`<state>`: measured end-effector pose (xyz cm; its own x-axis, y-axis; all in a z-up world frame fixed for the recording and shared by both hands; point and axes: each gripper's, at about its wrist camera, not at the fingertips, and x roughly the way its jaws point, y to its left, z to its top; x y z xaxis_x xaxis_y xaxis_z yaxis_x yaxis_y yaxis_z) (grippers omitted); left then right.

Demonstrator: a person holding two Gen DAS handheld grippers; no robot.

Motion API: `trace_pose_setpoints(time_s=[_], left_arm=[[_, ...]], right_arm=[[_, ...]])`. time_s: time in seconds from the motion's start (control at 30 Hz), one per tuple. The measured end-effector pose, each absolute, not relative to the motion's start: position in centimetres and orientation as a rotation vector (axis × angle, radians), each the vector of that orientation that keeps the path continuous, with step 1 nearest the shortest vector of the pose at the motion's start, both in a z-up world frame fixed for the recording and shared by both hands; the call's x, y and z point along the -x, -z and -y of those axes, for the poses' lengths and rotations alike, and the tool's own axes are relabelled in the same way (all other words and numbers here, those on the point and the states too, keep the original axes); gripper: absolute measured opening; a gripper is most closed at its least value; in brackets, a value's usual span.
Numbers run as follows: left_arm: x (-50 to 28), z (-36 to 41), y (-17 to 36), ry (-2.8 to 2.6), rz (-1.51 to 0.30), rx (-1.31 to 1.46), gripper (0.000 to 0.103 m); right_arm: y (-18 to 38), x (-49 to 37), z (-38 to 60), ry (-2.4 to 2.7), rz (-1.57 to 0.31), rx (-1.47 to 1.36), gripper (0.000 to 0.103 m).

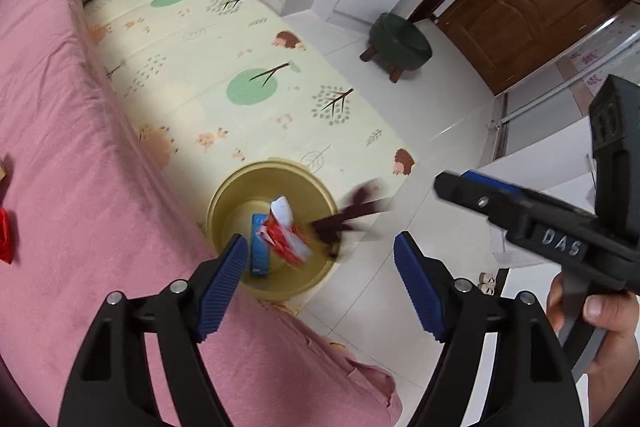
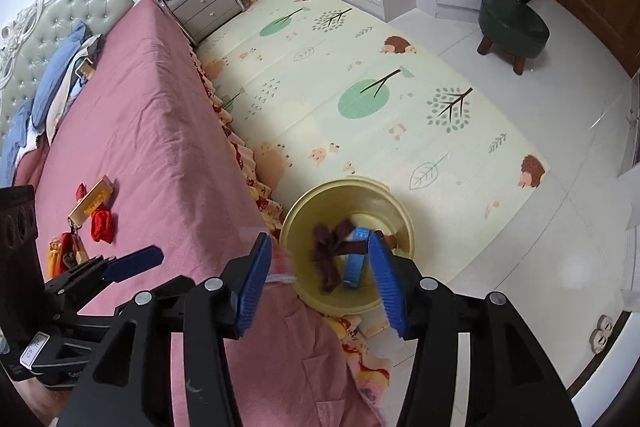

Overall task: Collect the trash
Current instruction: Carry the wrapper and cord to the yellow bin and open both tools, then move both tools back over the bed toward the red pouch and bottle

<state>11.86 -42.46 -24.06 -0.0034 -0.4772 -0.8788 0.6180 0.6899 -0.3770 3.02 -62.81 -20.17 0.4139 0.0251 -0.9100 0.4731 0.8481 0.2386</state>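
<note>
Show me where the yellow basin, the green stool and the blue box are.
yellow basin (image 2: 320, 203): right wrist view, far inner wall.
green stool (image 2: 514, 21): right wrist view, seat top.
blue box (image 1: 260, 247): left wrist view, its face.

Legible text: raised letters "DAS" on the black body of the right gripper (image 1: 448, 187), seen at the right of the left wrist view. A small white label on the left gripper (image 2: 132, 263), near left in the right wrist view, carries handwriting too small to read.
</note>
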Motion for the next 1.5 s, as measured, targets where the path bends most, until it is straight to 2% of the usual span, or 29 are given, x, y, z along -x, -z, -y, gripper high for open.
trace_pose_setpoints(time_s=[0.3,0.6,1.13,1.5], left_arm=[[-12.2,40.3,23.0,0.819,-1.305,-0.106,0.077],[-12.6,34.7,20.9,0.728,-1.253,-0.057,0.077],[-14.6,14.2,19.5,0.359,-1.197,0.131,0.078],[-17.0,3.1,19.6,0.189,-1.124,0.145,0.078]], right_arm=[[18.5,-4.1,60.9,0.244,-1.075,-0.525,0.050],[16.3,-7.1,54.9,0.106,-1.055,-0.467,0.050],[15.3,-13.4,36.1,-0.249,-1.089,-0.302,0.050],[15.7,-17.2,25.0,-0.394,-1.066,-0.196,0.050]])
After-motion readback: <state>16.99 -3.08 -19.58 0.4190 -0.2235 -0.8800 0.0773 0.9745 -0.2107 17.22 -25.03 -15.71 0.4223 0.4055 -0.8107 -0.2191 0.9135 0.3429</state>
